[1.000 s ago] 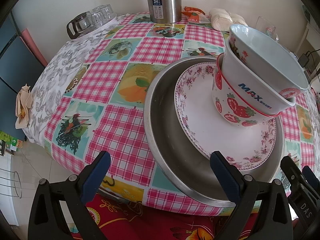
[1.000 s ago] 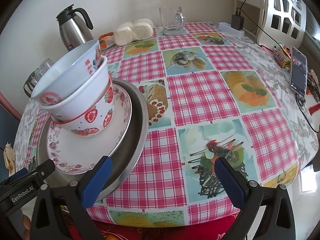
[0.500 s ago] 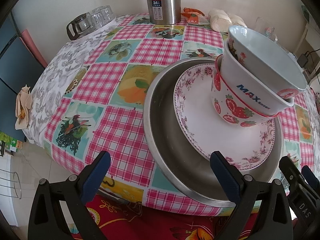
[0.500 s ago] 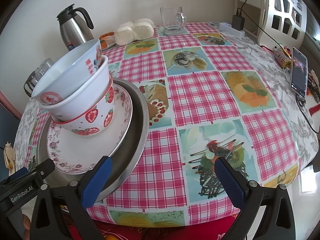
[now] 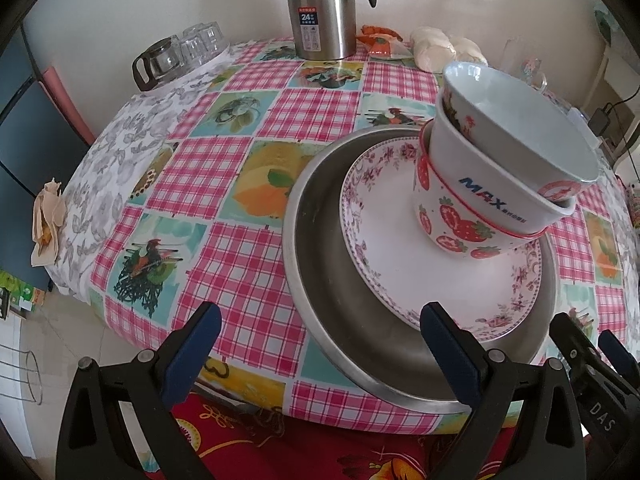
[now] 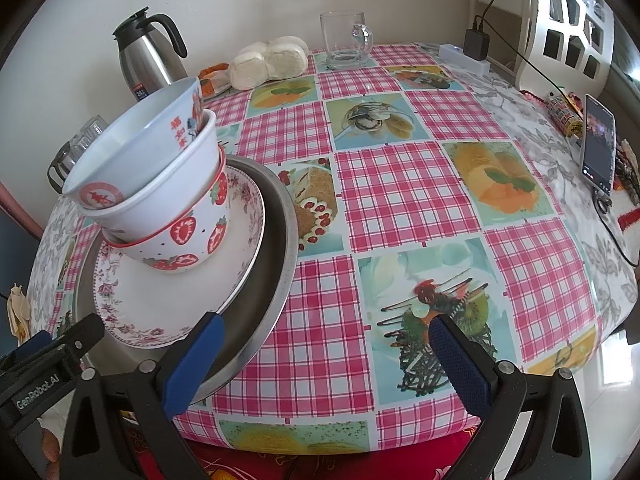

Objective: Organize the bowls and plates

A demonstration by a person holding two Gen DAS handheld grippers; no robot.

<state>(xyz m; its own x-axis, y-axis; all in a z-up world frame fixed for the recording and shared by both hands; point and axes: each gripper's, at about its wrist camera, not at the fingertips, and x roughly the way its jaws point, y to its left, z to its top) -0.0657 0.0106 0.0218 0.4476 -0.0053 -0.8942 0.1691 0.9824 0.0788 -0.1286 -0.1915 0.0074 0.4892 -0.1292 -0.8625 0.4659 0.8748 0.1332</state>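
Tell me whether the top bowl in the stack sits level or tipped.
Tipped. The top bowl leans inside the MAX bowl, its rim slanting down toward the near table edge in both views.

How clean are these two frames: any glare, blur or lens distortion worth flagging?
Left wrist view: strong fisheye bending, dark vignette corners; the steel thermos jug shows soft highlights, and the stacked white bowls stay sharp. Right wrist view: same curvature, bright washed-out patch at the white lattice chair back; the checked pink tablecloth is evenly lit, no motion blur.
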